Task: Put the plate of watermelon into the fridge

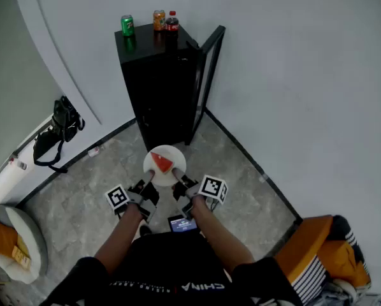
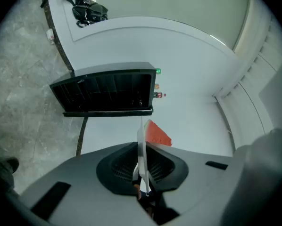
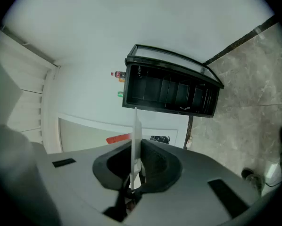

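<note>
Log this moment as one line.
left gripper: shut on round white plate; right gripper: shut on plate; red watermelon wedge: on plate; black fridge: open

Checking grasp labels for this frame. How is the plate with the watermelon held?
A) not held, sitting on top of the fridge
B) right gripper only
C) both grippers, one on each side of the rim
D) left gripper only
C: the left gripper and the right gripper each have their jaws closed on the rim of the plate, which hangs in the air between them.
</note>
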### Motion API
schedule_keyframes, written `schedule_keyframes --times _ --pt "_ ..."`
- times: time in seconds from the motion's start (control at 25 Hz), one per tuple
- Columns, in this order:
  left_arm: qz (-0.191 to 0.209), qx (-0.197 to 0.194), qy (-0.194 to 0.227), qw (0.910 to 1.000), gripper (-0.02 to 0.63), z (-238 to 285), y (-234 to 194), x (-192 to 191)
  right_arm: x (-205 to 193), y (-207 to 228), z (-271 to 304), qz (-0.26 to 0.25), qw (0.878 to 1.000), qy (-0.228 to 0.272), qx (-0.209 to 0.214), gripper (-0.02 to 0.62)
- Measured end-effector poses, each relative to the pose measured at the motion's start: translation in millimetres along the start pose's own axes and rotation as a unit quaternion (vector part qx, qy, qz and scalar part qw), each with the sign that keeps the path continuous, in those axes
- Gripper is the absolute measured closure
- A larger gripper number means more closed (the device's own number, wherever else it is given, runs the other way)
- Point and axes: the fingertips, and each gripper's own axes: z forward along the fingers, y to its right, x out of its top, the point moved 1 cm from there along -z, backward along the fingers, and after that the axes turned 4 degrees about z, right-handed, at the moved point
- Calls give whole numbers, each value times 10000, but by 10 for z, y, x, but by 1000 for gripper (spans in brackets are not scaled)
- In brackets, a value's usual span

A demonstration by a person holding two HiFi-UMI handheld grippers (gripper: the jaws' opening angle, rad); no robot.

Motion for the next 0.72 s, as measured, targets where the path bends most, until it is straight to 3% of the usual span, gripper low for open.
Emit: schedule_keyframes --times 0.32,0.72 --pt "63 95 13 9999 563 -48 -41 -21 -49 39 -33 109 9999 -23 -98 566" --pt "-4 134 -44 9999 566 -32 -87 -55 -24 42 -46 -167 9998 -44 -112 565"
